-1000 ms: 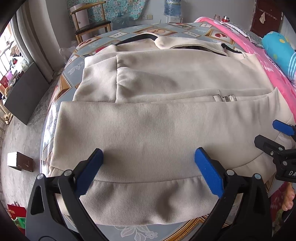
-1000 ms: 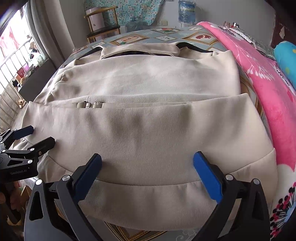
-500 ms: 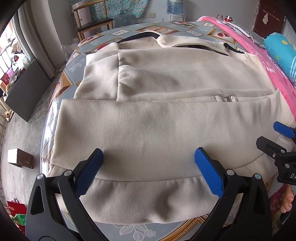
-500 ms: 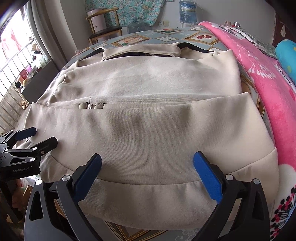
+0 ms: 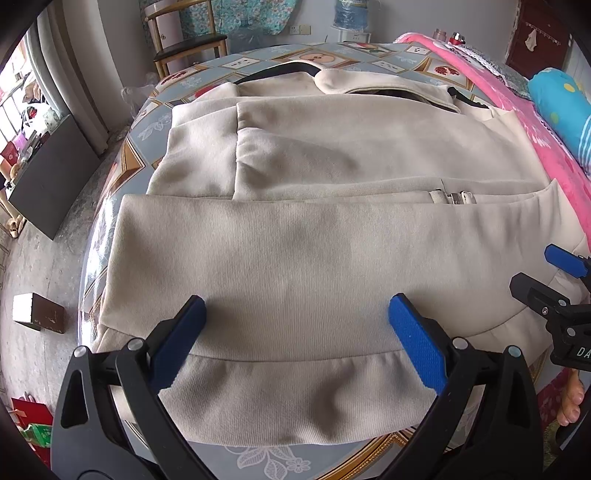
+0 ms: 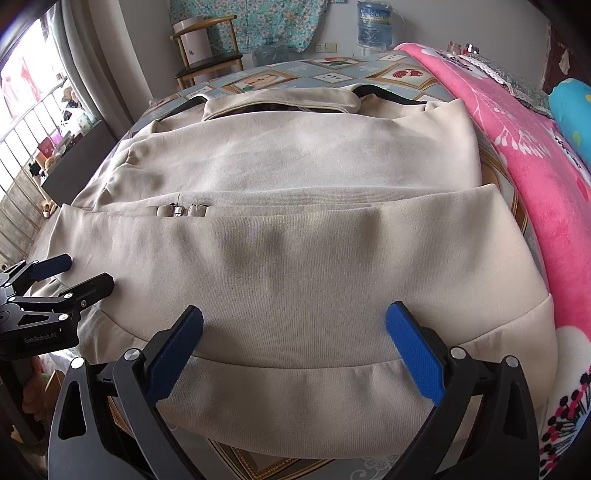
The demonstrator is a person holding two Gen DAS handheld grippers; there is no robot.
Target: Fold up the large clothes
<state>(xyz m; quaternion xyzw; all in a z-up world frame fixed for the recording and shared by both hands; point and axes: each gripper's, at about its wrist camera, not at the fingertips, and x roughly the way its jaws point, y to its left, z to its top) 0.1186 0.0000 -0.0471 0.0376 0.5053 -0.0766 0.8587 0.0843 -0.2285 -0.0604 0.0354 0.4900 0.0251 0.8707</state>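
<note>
A large beige jacket (image 5: pixel 314 229) lies flat on the patterned table (image 5: pixel 155 122), sleeves folded in, its lower part folded up over the body; zipper ends (image 5: pixel 456 197) show at the fold edge. It also fills the right wrist view (image 6: pixel 314 240). My left gripper (image 5: pixel 295 325) is open and empty, hovering over the jacket's ribbed hem on the left half. My right gripper (image 6: pixel 293 328) is open and empty over the hem on the right half. Each gripper shows at the edge of the other's view: the right gripper (image 5: pixel 546 273) and the left gripper (image 6: pixel 74 273).
A pink blanket (image 6: pixel 535 155) lies along the table's right side with a blue pillow (image 5: pixel 561 99). A wooden chair (image 6: pixel 207 62) and water bottle (image 6: pixel 373 26) stand behind the table. A dark board (image 5: pixel 48 177) and a small box (image 5: pixel 37 312) sit on the floor at left.
Both grippers have drawn back slightly toward the near edge; a little more of the table shows below the hem. The jacket has not moved.
</note>
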